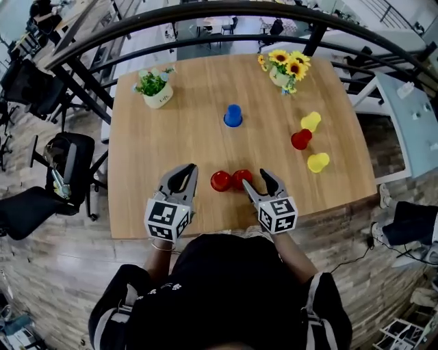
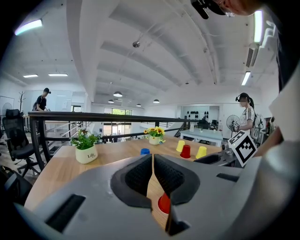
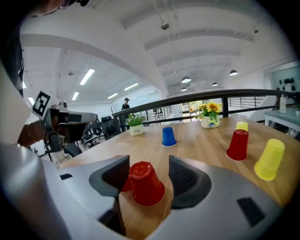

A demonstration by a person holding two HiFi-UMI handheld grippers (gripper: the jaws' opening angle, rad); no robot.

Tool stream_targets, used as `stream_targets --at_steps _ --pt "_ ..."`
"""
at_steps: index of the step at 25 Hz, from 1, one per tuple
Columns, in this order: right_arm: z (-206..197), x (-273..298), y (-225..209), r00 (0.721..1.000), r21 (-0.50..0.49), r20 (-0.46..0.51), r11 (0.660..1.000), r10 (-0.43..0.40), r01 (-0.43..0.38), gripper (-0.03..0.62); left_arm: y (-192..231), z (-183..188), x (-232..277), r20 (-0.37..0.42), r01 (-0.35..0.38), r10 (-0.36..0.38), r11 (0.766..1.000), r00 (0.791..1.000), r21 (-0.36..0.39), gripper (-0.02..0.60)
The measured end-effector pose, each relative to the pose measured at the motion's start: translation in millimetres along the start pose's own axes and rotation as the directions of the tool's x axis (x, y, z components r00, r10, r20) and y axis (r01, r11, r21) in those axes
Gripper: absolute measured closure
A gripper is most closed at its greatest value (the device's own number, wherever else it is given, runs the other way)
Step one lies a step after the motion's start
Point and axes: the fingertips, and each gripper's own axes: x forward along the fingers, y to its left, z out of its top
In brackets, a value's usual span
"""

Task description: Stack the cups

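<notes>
Two red cups stand upside down side by side near the table's front edge, one to the left (image 1: 220,181) and one to the right (image 1: 239,178). My right gripper (image 1: 254,179) is open, and in the right gripper view the right red cup (image 3: 145,183) stands between its jaws with a gap at the right pad. The left red cup (image 3: 125,185) peeks out behind the left jaw. My left gripper (image 1: 186,171) hovers left of the pair, shut and holding nothing; a red cup (image 2: 164,204) shows through its slit. Farther off stand a blue cup (image 1: 233,115), a third red cup (image 1: 300,139) and two yellow cups (image 1: 310,121) (image 1: 317,162).
A white plant pot (image 1: 157,87) stands at the table's back left and a sunflower pot (image 1: 286,68) at the back right. A black railing (image 1: 205,14) curves behind the wooden table (image 1: 171,137). A black chair (image 1: 61,164) stands off the left edge.
</notes>
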Motion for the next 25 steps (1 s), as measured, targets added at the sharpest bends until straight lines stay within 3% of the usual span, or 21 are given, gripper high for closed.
stream_targets --at_steps 5,10,13,18,25 --pt "27 -35 -59 0.985 0.069 0.103 0.988 -0.141 0.134 0.333 -9 10 11 0.017 -0.001 0.001 1.000 1.000 -0.001 0.560" --pt "27 -79 -142 0.930 0.140 0.106 0.931 -0.352 0.337 0.339 -27 13 21 0.001 0.005 -0.005 1.000 1.000 -0.002 0.560" --pt "24 -101 -182 0.897 0.154 0.093 0.896 -0.433 0.417 0.341 -36 15 27 -0.009 -0.007 0.007 1.000 1.000 -0.008 0.560" --pt "10 -120 -227 0.872 0.155 0.042 0.865 -0.488 0.477 0.338 -52 24 38 -0.013 -0.023 0.023 1.000 1.000 -0.003 0.561" --pt "-3 -110 -255 0.883 0.132 -0.016 0.874 -0.469 0.467 0.332 -62 32 48 -0.031 -0.062 0.062 0.998 0.998 0.007 0.560"
